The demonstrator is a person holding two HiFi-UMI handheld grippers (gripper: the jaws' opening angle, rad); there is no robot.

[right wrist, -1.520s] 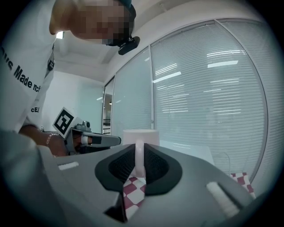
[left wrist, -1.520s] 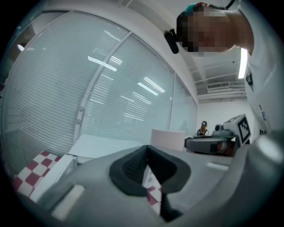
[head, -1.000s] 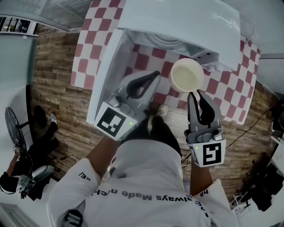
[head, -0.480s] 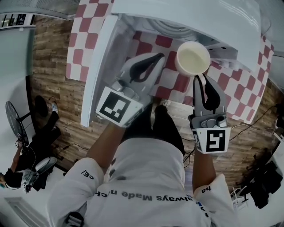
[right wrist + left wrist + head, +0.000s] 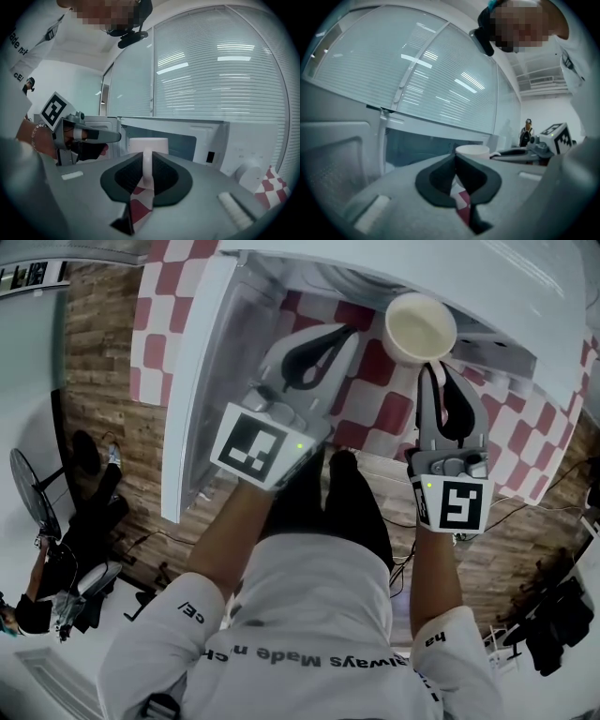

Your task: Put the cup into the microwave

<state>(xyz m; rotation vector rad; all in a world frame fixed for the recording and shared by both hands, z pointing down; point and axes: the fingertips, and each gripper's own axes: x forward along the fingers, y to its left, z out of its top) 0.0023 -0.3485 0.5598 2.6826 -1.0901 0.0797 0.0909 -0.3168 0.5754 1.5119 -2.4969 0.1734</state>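
A white cup [image 5: 421, 327] hangs in the air at the mouth of the white microwave [image 5: 469, 282]. My right gripper [image 5: 441, 371] is shut on the cup's handle. In the right gripper view the handle [image 5: 147, 165] stands pinched between the jaws, with the cup [image 5: 148, 144] just beyond and the microwave [image 5: 206, 140] behind it. To the cup's left, my left gripper [image 5: 343, 335] is shut with nothing in it; its jaws meet in the left gripper view [image 5: 455, 161]. From there the cup [image 5: 472, 150] shows just past the tips. The microwave door [image 5: 192, 390] stands open at the left.
The microwave stands on a table with a red and white checked cloth [image 5: 375, 413]. A wooden floor [image 5: 103, 381] lies around it. A bystander [image 5: 66, 549] stands at the far left, and cables [image 5: 525, 512] run at the right.
Both grippers have moved forward toward the microwave. The cup has travelled with the right gripper up to the microwave's opening.
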